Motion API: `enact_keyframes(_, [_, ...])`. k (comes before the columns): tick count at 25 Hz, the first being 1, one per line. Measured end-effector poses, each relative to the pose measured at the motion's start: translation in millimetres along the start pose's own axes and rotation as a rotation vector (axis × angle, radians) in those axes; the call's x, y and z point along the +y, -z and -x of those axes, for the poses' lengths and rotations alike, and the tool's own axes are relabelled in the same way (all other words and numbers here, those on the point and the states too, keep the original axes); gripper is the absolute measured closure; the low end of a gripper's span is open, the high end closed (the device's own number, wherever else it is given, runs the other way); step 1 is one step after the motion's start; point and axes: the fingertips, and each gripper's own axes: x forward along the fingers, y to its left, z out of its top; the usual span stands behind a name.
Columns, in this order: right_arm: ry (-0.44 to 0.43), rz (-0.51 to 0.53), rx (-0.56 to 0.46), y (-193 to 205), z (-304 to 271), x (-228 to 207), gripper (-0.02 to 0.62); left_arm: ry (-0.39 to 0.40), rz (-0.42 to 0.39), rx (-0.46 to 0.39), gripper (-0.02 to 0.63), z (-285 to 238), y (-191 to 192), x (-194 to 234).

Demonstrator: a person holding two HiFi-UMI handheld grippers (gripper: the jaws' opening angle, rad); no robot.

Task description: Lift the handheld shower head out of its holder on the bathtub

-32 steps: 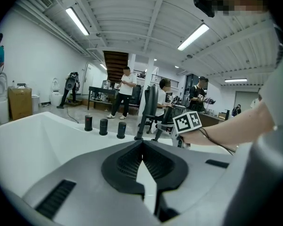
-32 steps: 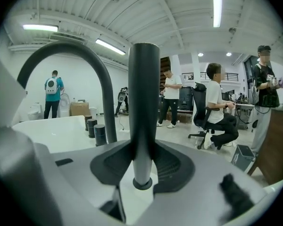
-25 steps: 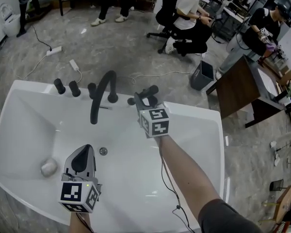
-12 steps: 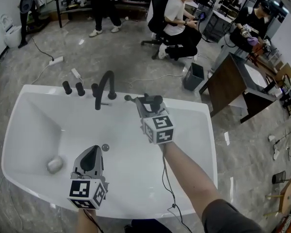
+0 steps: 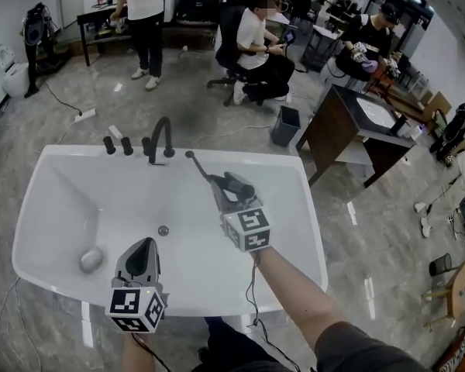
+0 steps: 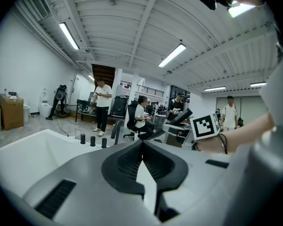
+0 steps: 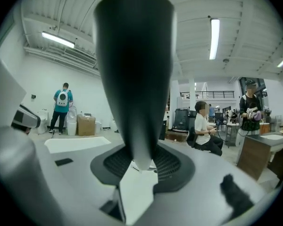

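The black handheld shower head hangs above the white bathtub, clear of the far rim, and a thin dark stem runs from it toward the tap. My right gripper is shut on its handle; in the right gripper view the dark handle rises from between the pads. My left gripper hovers over the tub's near left part. It is shut, with nothing held. From the left gripper view the shower head shows off to the right.
A black arched tap and black knobs stand on the tub's far rim. A drain and a grey round object lie in the basin. Beyond are people, an office chair, a dark desk and a bin.
My right gripper has lifted the shower head up and back from the far rim, toward me. The left gripper has risen too, and the tub looks smaller and farther below.
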Motion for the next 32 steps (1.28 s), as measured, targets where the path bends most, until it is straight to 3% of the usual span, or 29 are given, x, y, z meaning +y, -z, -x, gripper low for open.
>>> enact_keyframes(8, [0.032, -0.015, -0.012, -23.3, 118.4, 44.6, 0.453, 0.045, -0.023, -0.004, 0.592, 95.5, -1.1, -41.3])
enact_keyframes(15, [0.075, -0.068, -0.017, -39.9, 203.5, 64.3, 0.454, 0.104, 0.015, -0.018, 0.592, 130.3, 1.9, -71.9])
enact_keyframes(18, [0.09, -0.067, -0.013, -36.1, 237.1, 62.7, 0.454, 0.105, 0.036, -0.008, 0.592, 139.0, 5.8, -85.3])
enact_keyframes(23, [0.097, -0.073, -0.025, -35.0, 287.3, 60.6, 0.454, 0.108, 0.003, 0.0, 0.592, 158.8, 3.8, -113.5])
enact_keyframes(32, [0.041, -0.062, -0.062, -22.5, 354.0, 43.8, 0.454, 0.044, -0.007, -0.002, 0.592, 189.1, 18.5, -180.8])
